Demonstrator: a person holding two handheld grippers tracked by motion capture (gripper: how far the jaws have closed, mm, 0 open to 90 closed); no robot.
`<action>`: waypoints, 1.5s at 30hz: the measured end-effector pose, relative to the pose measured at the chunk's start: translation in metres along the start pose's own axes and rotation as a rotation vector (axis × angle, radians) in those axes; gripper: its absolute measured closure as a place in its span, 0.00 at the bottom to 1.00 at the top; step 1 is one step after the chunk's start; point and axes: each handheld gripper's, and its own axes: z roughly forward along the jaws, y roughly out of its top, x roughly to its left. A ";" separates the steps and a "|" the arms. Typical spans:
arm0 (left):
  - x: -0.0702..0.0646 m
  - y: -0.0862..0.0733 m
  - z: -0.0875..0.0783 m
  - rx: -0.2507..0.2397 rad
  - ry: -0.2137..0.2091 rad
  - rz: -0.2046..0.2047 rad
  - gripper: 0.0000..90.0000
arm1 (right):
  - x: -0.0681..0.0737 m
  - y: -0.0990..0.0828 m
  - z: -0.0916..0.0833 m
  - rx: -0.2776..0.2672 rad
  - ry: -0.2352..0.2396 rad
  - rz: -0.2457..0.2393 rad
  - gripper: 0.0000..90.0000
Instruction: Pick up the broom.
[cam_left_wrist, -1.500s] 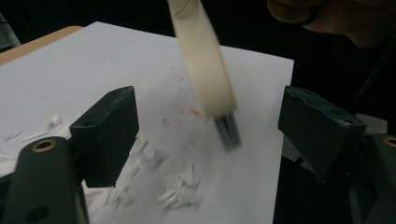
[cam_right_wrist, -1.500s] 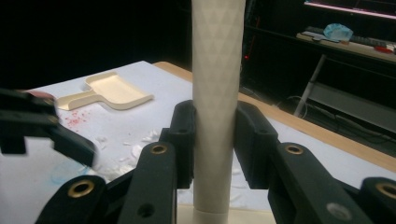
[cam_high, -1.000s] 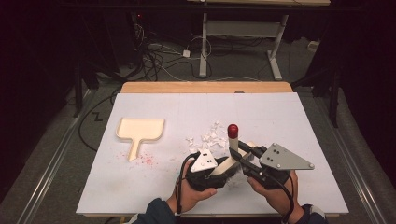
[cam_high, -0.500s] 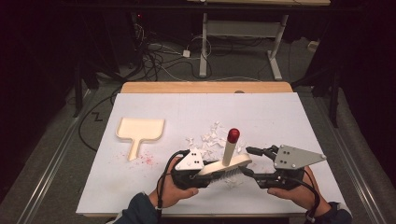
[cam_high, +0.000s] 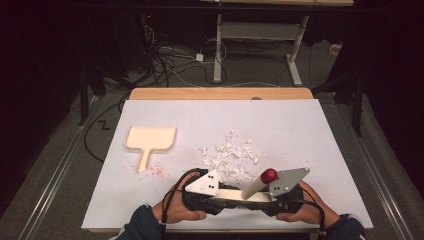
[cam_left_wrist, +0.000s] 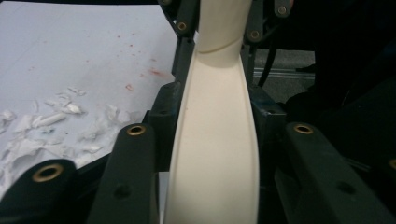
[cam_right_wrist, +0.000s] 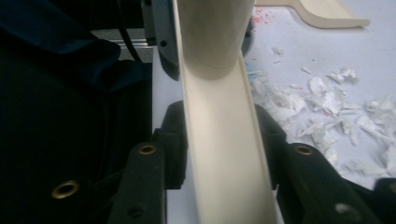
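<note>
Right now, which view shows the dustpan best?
The high view: the whole dustpan lies on the white table, left of the paper scraps. The right gripper view catches just its edge at the top.

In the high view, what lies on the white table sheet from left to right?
Cream dustpan → red specks → left gripper → torn white paper scraps → brush's red-tipped handle → right gripper.

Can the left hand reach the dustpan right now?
Probably not yet. The left gripper is shut on one end of the cream brush, with the right gripper on the other, and the dustpan lies apart, farther up the table.
</note>
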 end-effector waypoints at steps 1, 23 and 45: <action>0.000 0.000 0.000 0.000 0.000 0.000 0.64 | 0.000 0.000 0.000 0.000 0.000 0.000 0.74; 0.005 -0.046 -0.058 -0.004 0.575 -0.052 0.18 | -0.025 -0.005 -0.044 -0.039 -0.359 0.176 0.76; -0.024 -0.130 -0.086 0.178 0.739 -0.210 0.18 | -0.068 -0.039 -0.084 -0.024 -0.659 0.333 0.76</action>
